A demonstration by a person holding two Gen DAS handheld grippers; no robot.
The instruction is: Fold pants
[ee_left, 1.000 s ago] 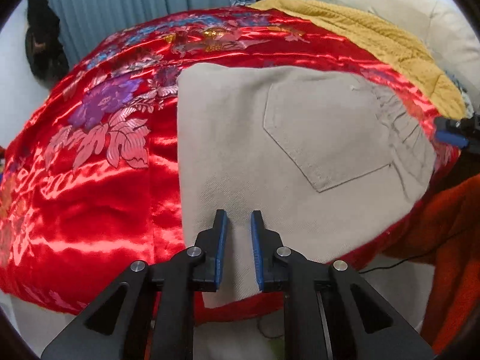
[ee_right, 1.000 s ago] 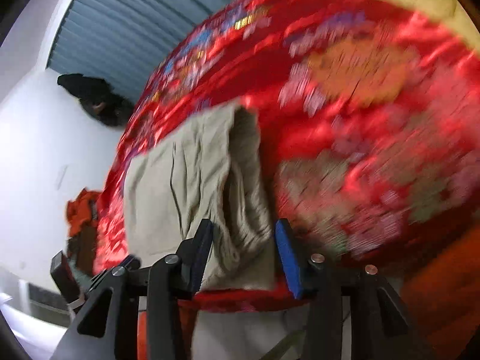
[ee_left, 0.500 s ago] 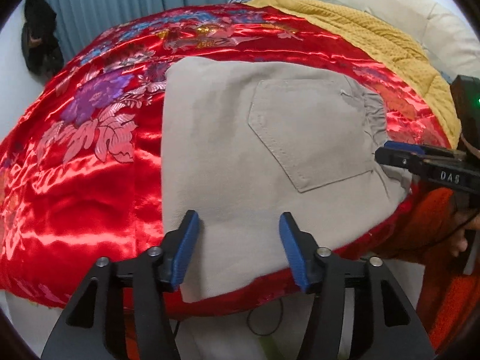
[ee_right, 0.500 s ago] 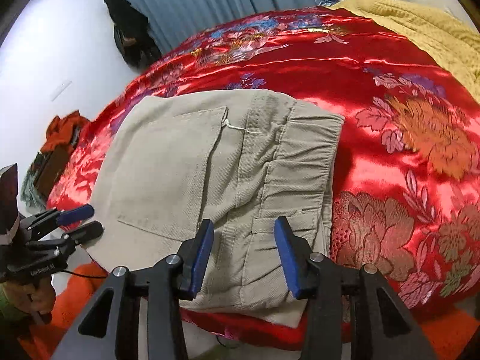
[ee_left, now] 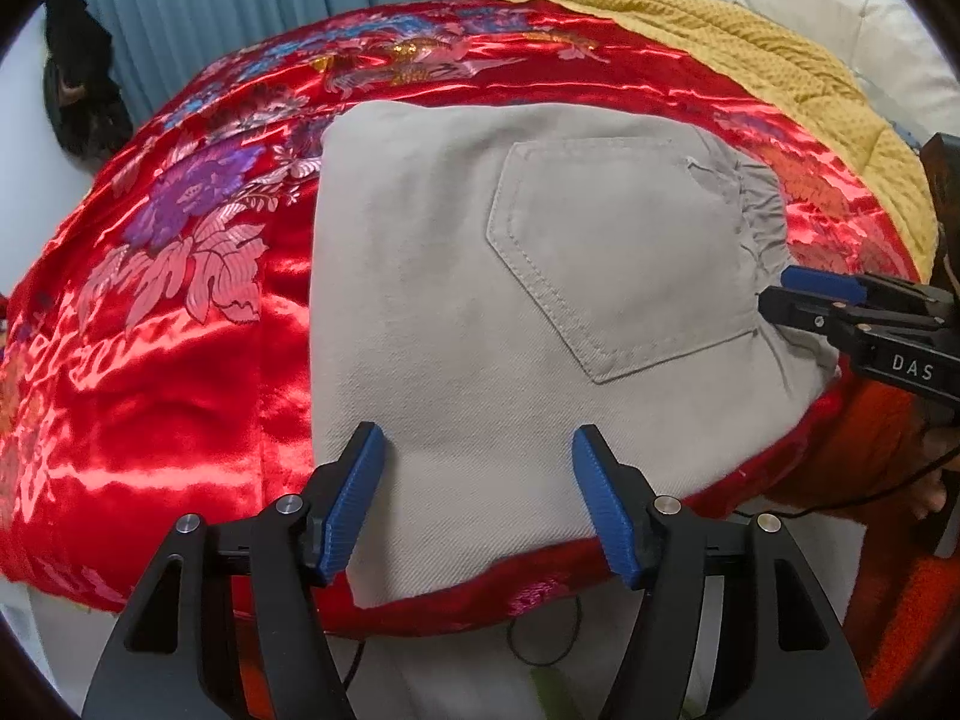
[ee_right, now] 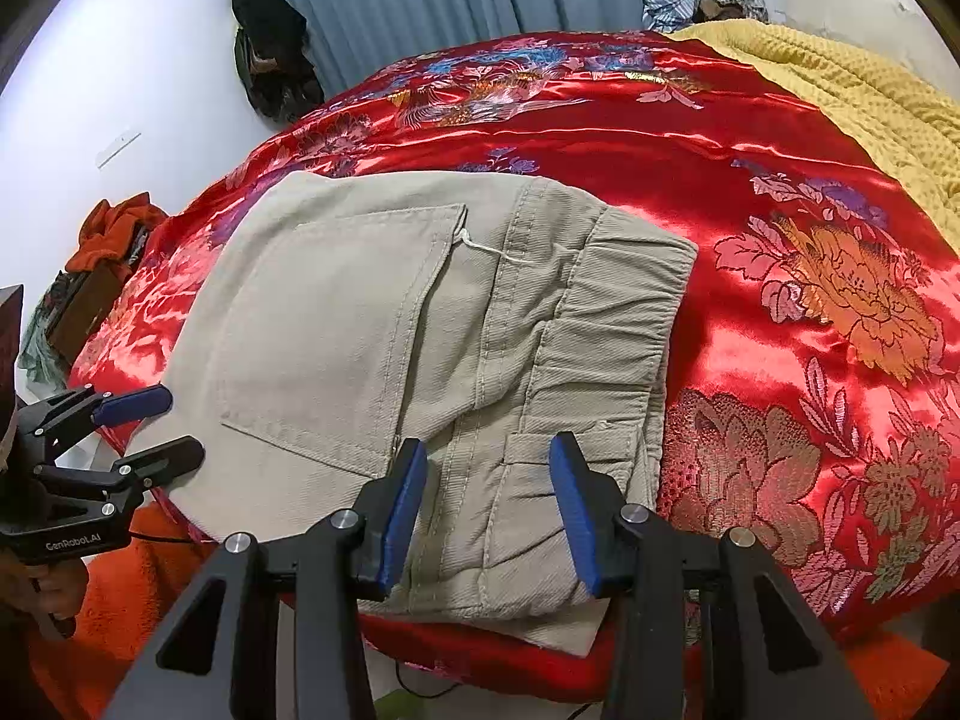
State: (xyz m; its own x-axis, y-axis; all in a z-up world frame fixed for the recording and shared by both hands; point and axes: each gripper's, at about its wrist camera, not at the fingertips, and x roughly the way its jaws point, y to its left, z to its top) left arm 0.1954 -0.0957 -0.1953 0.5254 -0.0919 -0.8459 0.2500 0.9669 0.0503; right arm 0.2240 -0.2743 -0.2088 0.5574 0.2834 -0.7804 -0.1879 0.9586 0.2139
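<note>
While lying folded on a red bedspread (ee_left: 180,408), beige pants (ee_left: 468,312) are sitting beside a yellow blanket (ee_left: 750,60).
Left gripper (ee_left: 477,501) is opening wide, empty; right gripper (ee_right: 486,507) is hovering half-open, gripping nothing.

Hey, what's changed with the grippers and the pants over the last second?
The left gripper was nearly shut over the near edge of the folded pants; its jaws are now opening, holding nothing. The right gripper swung in and levelled out over the waistband, half open. The pants stayed folded on the red bedspread.
</note>
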